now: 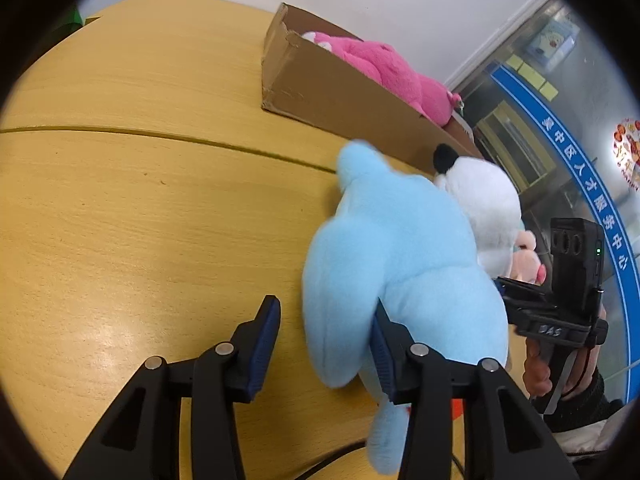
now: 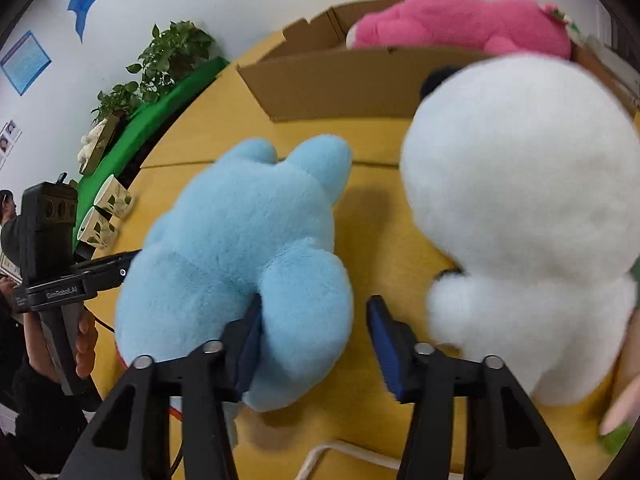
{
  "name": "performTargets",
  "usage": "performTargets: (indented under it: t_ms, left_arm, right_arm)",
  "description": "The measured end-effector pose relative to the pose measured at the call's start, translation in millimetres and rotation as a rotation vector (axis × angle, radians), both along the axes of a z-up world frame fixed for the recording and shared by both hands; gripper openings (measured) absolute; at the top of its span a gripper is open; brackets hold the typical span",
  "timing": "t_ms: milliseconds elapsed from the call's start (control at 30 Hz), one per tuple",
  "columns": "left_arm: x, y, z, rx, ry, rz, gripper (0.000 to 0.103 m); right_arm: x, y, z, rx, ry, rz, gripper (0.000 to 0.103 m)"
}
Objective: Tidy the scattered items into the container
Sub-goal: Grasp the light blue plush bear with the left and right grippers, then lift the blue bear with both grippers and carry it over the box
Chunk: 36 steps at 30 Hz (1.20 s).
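Observation:
A light blue plush toy (image 1: 392,248) (image 2: 240,240) lies on the yellow wooden table (image 1: 140,200), a white plush (image 1: 488,208) (image 2: 520,200) right beside it. Behind them stands an open cardboard box (image 1: 340,92) (image 2: 332,80) holding a pink plush (image 1: 392,68) (image 2: 460,20). My left gripper (image 1: 326,308) is open at the blue toy's edge. Its right finger digs into the fur while its left finger stands apart over bare table. My right gripper (image 2: 314,308) is open around a lobe of the blue toy, left finger sunk in, right finger clear of it.
A small pale pink toy (image 1: 528,256) peeks out behind the white plush. Two patterned cups (image 2: 108,212) and a potted plant (image 2: 168,56) sit at the table's far left edge. A white cable (image 2: 340,452) lies near me. A person's hand (image 1: 536,364) grips the other handle.

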State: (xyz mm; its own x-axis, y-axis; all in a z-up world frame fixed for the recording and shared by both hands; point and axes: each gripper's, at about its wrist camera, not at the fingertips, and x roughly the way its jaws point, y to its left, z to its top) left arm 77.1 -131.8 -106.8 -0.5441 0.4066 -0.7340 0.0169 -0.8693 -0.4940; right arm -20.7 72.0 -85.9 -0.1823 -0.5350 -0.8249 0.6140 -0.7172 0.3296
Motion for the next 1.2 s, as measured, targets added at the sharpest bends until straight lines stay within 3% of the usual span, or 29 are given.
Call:
performTargets:
  t_ms: [33, 100, 133, 233, 333, 367, 433, 500, 600, 667, 733, 767, 800, 967, 1200]
  left_arm:
    - [0.4, 2.1, -0.8, -0.007, -0.004, -0.008, 0.042]
    - [1.2, 5.9, -1.3, -0.025, -0.013, -0.022, 0.027]
    - [2.3, 9.3, -2.1, -0.033, -0.02, -0.032, 0.024]
    - [6.4, 16.5, -5.3, -0.089, -0.045, -0.046, 0.023]
    - [14.2, 14.0, 1.6, -0.081, -0.018, -0.033, 0.023]
    - [17.4, 10.8, 6.9, -0.072, 0.001, -0.023, 0.026]
    - [23.2, 2.9, 18.7, -0.07, 0.041, -0.001, 0.042]
    - [24.5, -3.7, 30.1, -0.084, 0.079, 0.023, 0.066]
    - [13.6, -5.5, 35.2, -0.102, 0.091, 0.014, 0.067]
    - [0.7, -0.3, 26.9, -0.11, 0.052, -0.023, 0.064]
    - [-7.4, 8.9, 13.1, -0.126, -0.005, -0.065, 0.044]
    - [-7.4, 12.3, 9.7, -0.131, -0.012, -0.07, 0.027]
    - [-7.3, 15.5, 6.5, -0.136, -0.019, -0.074, 0.024]
    - [-2.5, 21.5, 5.6, -0.149, -0.02, -0.061, 0.022]
    - [-1.6, 27.3, 51.2, -0.171, 0.073, -0.051, 0.022]
  right_arm:
    - [2.7, -2.5, -3.4, 0.019, 0.002, 0.011, 0.038]
    - [8.2, -0.8, -3.6, 0.031, 0.014, 0.009, 0.036]
    - [9.2, 1.2, -2.2, 0.022, 0.015, 0.007, 0.035]
    - [11.6, 5.0, 1.2, 0.021, 0.025, 0.006, 0.033]
    - [16.5, 5.1, 5.7, 0.031, 0.049, 0.011, 0.033]
    - [16.5, 3.1, 6.9, 0.035, 0.058, 0.013, 0.033]
    - [15.7, 1.0, 9.7, 0.037, 0.066, 0.02, 0.033]
    - [15.5, 2.8, 11.7, 0.042, 0.074, 0.028, 0.033]
    - [14.8, 0.1, 12.6, 0.047, 0.08, 0.038, 0.033]
    - [13.7, 0.4, 12.4, 0.049, 0.079, 0.043, 0.033]
    - [12.6, 0.7, 11.8, 0.048, 0.072, 0.043, 0.033]
    - [12.8, -0.4, 12.1, 0.047, 0.073, 0.046, 0.033]
    - [13.2, -1.6, 12.6, 0.047, 0.075, 0.049, 0.033]
    - [16.4, -5.2, 18.6, 0.044, 0.108, 0.059, 0.033]
    - [12.2, -0.6, 59.5, -0.029, 0.204, 0.046, 0.031]
